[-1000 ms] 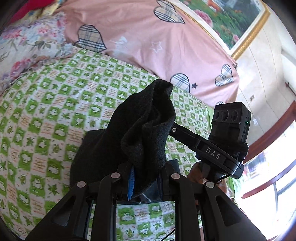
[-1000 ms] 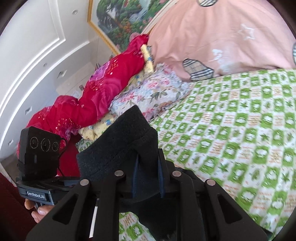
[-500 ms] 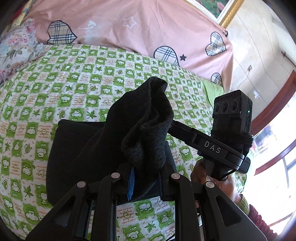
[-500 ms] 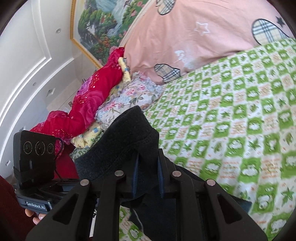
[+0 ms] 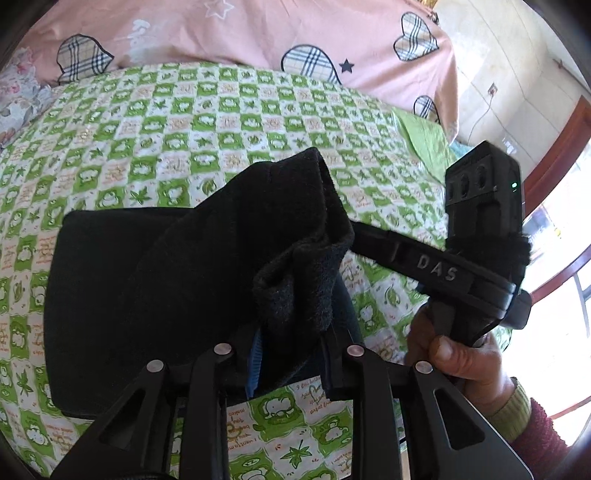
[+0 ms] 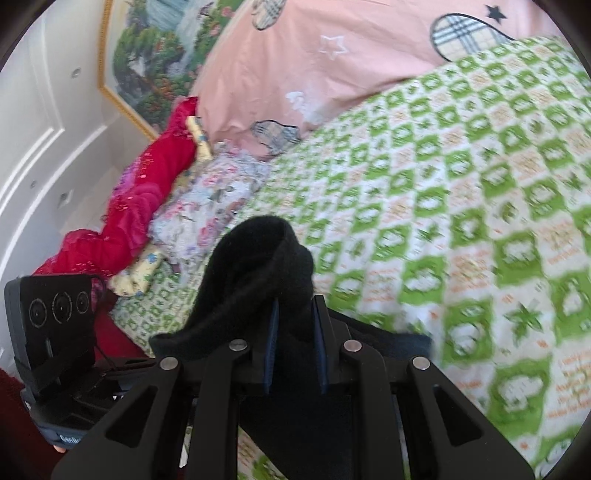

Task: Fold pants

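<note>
- Gripping a bunched fold of the black pants (image 5: 207, 258), left gripper (image 5: 291, 354) is clenched on fabric; fingertips buried under cloth, only a blue pad edge shows.
- Right gripper (image 6: 293, 332) also clamped on a rolled hump of the pants (image 6: 258, 266), blue pads pressing both sides.
- Rest of pants lies flat on the green checked bedsheet (image 5: 207, 122); near edge hidden behind gripper frame.
- Right gripper seen from left view (image 5: 480, 236), its fingers hidden behind the cloth; right hand (image 5: 458, 354) cut off at sleeve.
- Pink quilt (image 5: 240, 33) behind; red blanket (image 6: 147, 206) and floral pillow (image 6: 210, 206) at bed edge, sheet blurred in right view.
</note>
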### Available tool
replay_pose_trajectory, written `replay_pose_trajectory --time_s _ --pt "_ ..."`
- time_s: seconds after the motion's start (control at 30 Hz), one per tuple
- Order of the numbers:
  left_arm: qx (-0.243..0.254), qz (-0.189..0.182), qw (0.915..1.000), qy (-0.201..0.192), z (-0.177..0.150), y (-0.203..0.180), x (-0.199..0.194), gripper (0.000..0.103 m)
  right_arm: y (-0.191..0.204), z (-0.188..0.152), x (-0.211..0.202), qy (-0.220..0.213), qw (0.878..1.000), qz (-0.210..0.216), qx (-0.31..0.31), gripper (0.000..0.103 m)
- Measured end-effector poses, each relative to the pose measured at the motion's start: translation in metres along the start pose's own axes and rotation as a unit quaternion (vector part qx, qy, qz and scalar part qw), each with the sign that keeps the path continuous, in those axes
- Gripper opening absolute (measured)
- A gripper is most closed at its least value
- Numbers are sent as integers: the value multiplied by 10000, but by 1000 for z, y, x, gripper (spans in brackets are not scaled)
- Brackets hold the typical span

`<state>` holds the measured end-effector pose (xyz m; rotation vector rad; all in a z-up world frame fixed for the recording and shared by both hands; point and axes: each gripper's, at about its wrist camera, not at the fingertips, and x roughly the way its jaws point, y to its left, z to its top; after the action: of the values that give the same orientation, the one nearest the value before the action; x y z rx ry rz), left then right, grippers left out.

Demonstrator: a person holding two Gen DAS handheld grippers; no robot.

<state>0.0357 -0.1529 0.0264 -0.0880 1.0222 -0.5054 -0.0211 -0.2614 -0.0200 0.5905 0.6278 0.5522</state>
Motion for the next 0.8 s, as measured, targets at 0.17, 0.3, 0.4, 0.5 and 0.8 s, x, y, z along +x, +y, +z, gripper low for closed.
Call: replay_pose_trajectory --time_s 0.17,0.3,0.4,0.5,0.8 --pt "165 -175 9997 91 -6 -5 7 38 -18 -13 -26 -302 9984 -240 416 20" --pt "199 -400 9988 204 -10 -9 10 43 -18 -19 -41 -520 9961 -358 608 28" --pt "193 -468 9985 217 -11 -11 8 45 -13 -22 -49 -687 9942 -506 650 62" --pt "164 -589 9980 183 -13 -10 -1 48 -4 -25 -56 -824 9926 -634 629 67" --pt "-47 -492 9987 -139 -16 11 -40 59 29 -25 -54 -860 9872 -1267 454 79"
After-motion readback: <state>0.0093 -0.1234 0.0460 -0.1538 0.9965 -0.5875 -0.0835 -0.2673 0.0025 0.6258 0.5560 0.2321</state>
